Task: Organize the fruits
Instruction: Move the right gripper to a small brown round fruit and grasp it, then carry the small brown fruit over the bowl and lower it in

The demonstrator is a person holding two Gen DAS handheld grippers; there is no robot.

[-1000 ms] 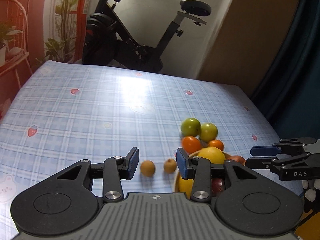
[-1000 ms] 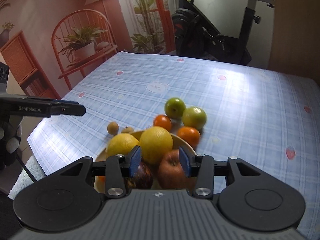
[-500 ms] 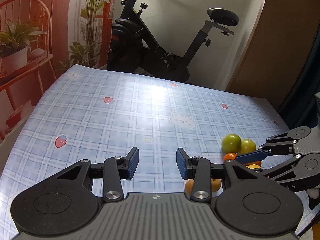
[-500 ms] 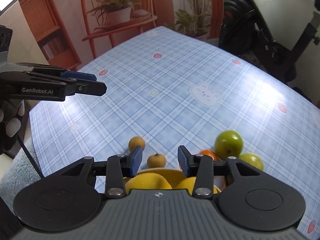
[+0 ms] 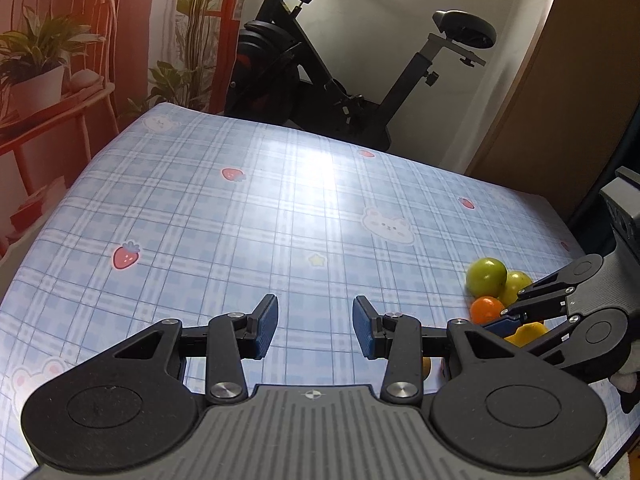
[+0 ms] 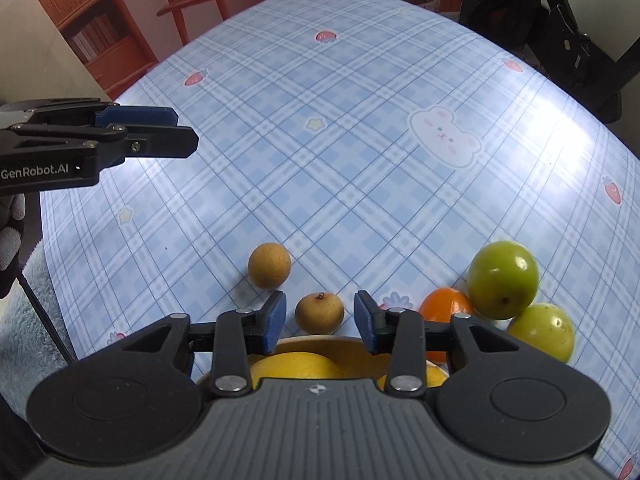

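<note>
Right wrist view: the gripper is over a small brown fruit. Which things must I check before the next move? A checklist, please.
1. Is the small brown fruit lined up between the pads of the right gripper: ok.
2. Pads pressing on it: not ok. The jaws have just been closing, and gaps show on both sides.
3. Is the other brown fruit clear of the fingers: cannot tell, it sits close.
4. Is the left gripper out of the way: ok, off to the side, empty.
5. Room in the bowl: cannot tell, mostly hidden.
</note>
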